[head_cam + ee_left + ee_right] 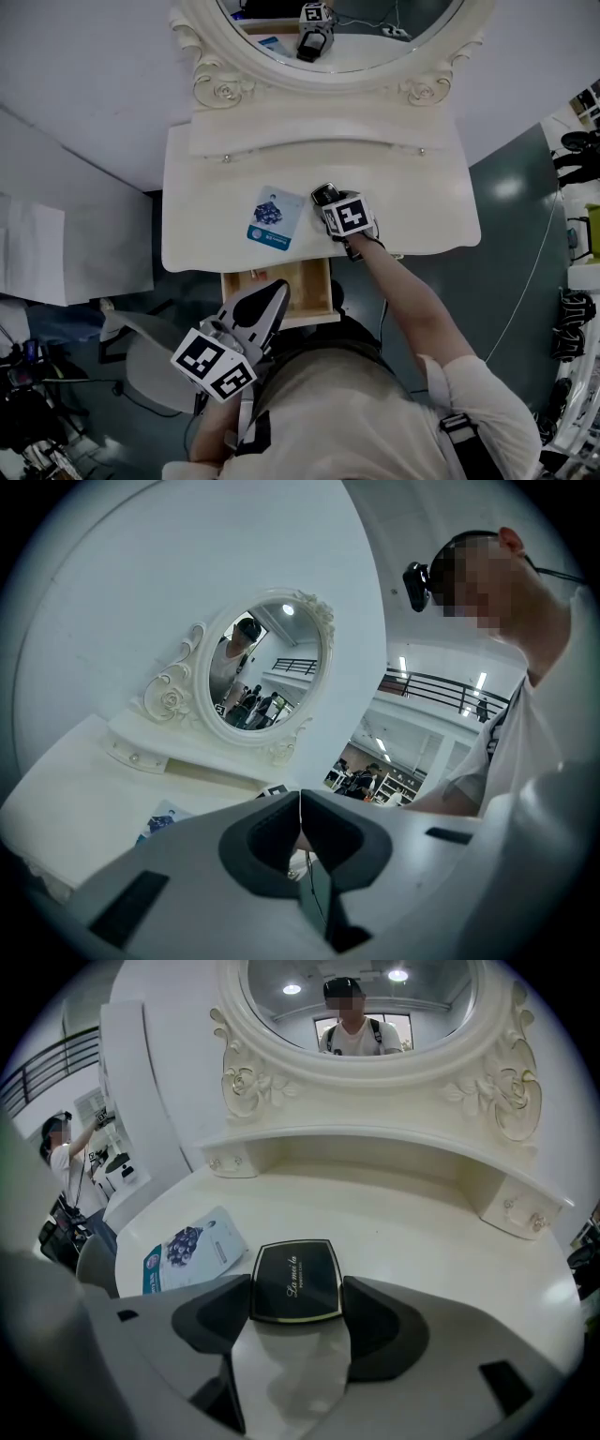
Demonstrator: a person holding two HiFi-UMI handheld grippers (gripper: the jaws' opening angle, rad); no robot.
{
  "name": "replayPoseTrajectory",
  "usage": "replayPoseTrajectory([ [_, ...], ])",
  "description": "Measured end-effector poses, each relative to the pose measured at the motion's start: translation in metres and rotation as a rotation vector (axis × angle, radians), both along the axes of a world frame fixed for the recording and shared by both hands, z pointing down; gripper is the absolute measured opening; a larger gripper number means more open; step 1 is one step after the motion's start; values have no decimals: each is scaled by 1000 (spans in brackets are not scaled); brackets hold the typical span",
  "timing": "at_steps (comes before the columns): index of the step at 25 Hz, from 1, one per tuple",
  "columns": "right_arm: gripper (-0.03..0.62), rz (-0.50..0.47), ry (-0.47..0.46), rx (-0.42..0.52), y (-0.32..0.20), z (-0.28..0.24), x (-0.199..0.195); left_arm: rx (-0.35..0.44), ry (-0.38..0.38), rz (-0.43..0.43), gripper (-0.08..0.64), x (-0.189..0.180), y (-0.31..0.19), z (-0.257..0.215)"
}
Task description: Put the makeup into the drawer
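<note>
Lower left of the head view: left gripper [276, 292], jaws pressed together and empty, over the open drawer [309, 283]. Centre: right gripper [297, 1290] pinches the black compact [295, 1274] on the vanity top [422, 202] — grasp made, transfer pending; blue packet [275, 217] untouched.

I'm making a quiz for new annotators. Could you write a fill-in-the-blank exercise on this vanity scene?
1. The right gripper has its jaws closed on a black ____.
2. The left gripper has its jaws ____, with nothing between them.
3. The drawer under the table stands ____.
4. In the head view, the packet lies to the ____ of the compact.

Missing words: compact; shut; open; left
</note>
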State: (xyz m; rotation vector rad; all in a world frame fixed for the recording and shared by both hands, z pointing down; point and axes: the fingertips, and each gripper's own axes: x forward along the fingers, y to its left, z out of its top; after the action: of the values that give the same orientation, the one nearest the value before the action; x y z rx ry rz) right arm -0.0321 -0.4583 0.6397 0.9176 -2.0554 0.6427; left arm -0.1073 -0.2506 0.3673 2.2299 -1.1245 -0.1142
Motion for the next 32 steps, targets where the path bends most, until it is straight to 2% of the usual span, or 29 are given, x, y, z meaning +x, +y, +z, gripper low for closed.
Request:
replayPoseTrajectory([
  [9,319,27,-47,18,0,-18,3,8,3,-1,58,-3,2,-2],
  [18,319,13,-77,53,6,-44,5,32,11,6,58,-5,6,-9],
  [32,319,-38,-142,153,50,-100,-8,79,40,10,58,-21,33,-16],
])
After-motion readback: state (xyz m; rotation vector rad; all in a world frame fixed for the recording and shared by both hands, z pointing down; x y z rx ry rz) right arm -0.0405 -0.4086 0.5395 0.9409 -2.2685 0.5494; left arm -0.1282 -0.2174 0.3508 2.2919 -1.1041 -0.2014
